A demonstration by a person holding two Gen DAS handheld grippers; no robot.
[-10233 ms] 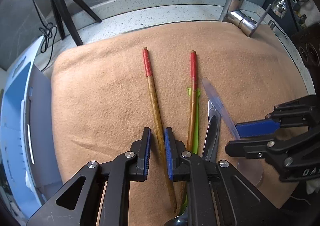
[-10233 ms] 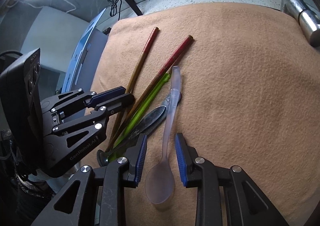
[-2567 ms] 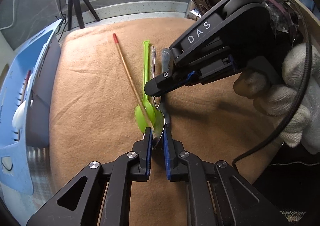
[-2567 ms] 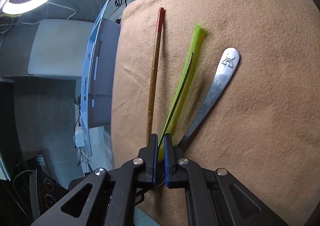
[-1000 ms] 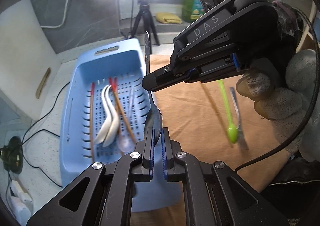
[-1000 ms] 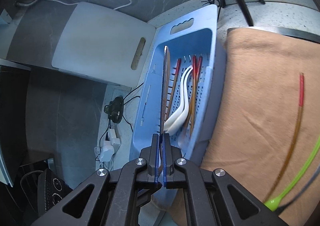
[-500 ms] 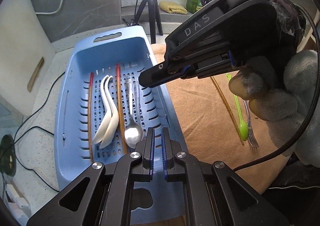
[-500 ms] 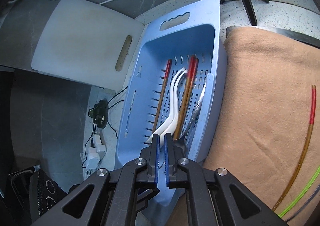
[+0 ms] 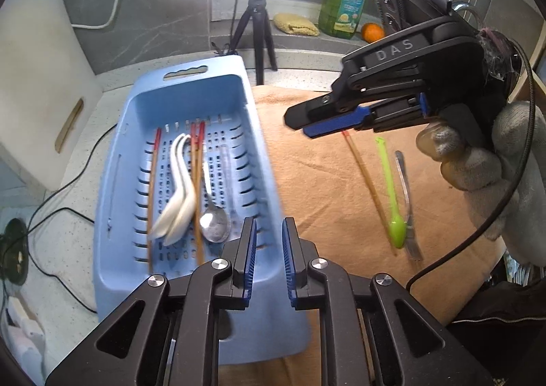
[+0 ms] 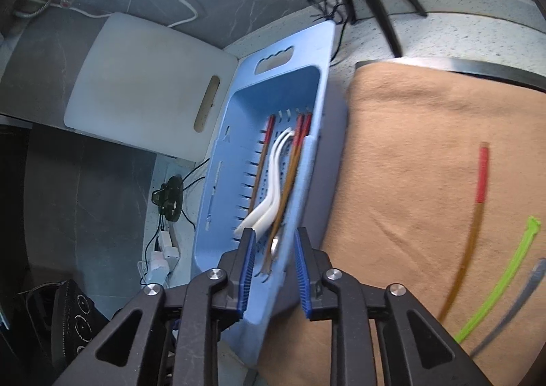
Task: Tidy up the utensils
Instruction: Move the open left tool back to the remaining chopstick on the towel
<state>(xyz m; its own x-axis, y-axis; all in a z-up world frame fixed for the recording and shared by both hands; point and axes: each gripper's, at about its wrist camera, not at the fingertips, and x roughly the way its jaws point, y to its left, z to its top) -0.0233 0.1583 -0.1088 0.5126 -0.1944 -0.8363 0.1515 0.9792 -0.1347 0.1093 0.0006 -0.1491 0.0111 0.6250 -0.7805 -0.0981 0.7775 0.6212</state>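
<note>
Your left gripper (image 9: pixel 267 258) and right gripper (image 10: pixel 272 271) have just been opening; both jaws stand apart, empty. The spoon (image 9: pixel 214 222) you carried now lies in the basket (image 9: pixel 252 133). At two o'clock, a chopstick (image 9: pixel 367 179), green spoon (image 9: pixel 392 205) and fork (image 9: pixel 407 201) wait on the cloth (image 9: pixel 324 188).

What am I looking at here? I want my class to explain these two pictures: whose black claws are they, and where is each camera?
No robot: a person holds a two-finger gripper in each hand, each carrying its own camera. One picture looks along the left gripper, the other along the right gripper. Both have just been opening and hold nothing. The blue basket holds chopsticks, white spoons and a metal spoon. On the tan cloth lie a chopstick, green spoon and fork.
</note>
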